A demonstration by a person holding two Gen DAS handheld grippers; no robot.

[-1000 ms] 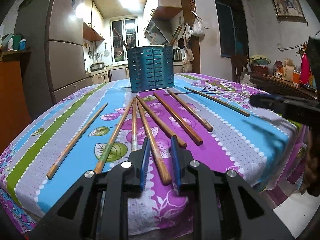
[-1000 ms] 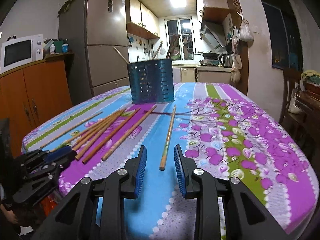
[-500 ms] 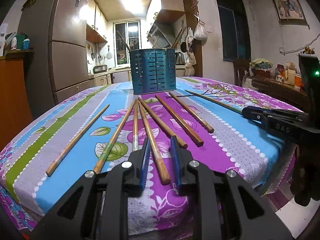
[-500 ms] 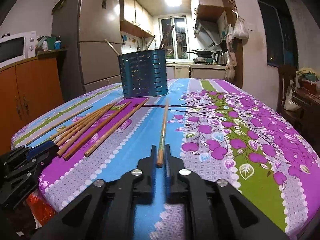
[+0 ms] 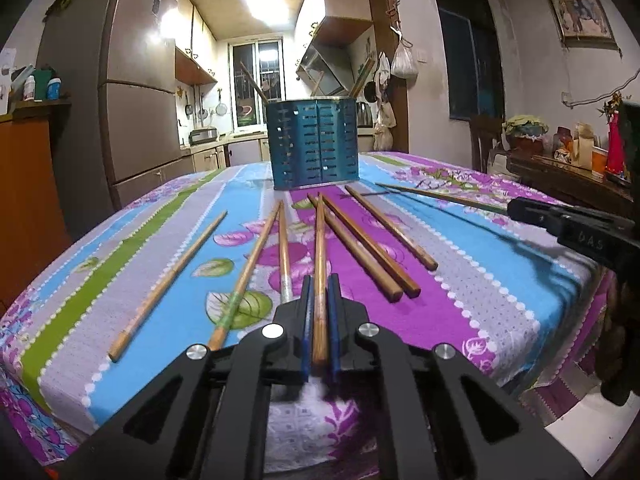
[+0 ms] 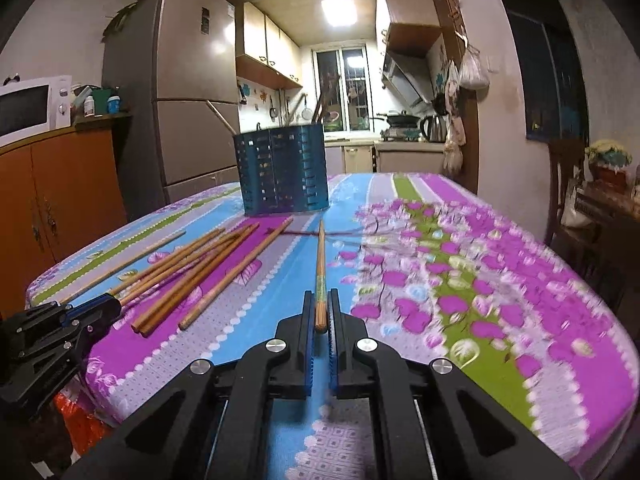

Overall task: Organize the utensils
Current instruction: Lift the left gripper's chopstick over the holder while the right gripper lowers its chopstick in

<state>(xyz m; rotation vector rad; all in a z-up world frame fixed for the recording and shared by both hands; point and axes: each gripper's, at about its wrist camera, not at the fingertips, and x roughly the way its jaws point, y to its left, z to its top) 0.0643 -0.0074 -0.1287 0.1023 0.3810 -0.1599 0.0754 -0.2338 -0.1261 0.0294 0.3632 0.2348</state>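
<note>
Several wooden chopsticks (image 5: 362,242) lie fanned on the flowered tablecloth (image 5: 472,280) in front of a blue slotted utensil holder (image 5: 314,144) that holds a few sticks. My left gripper (image 5: 319,292) is shut on the near end of one brown chopstick (image 5: 319,264). My right gripper (image 6: 320,308) is shut on the near end of a separate chopstick (image 6: 320,264) that points at the holder (image 6: 282,170). The right gripper shows at the right of the left wrist view (image 5: 576,228); the left gripper shows at the left of the right wrist view (image 6: 68,324).
The table's near edge (image 5: 280,412) lies just under both grippers. A fridge (image 6: 188,112) and an orange cabinet (image 6: 60,196) stand to the left. A dark side table with jars (image 5: 568,172) and a chair (image 6: 568,184) stand to the right.
My left gripper has closed on the brown chopstick, which was between open fingers before. My right gripper closed on its chopstick half a second ago and has since lifted slightly.
</note>
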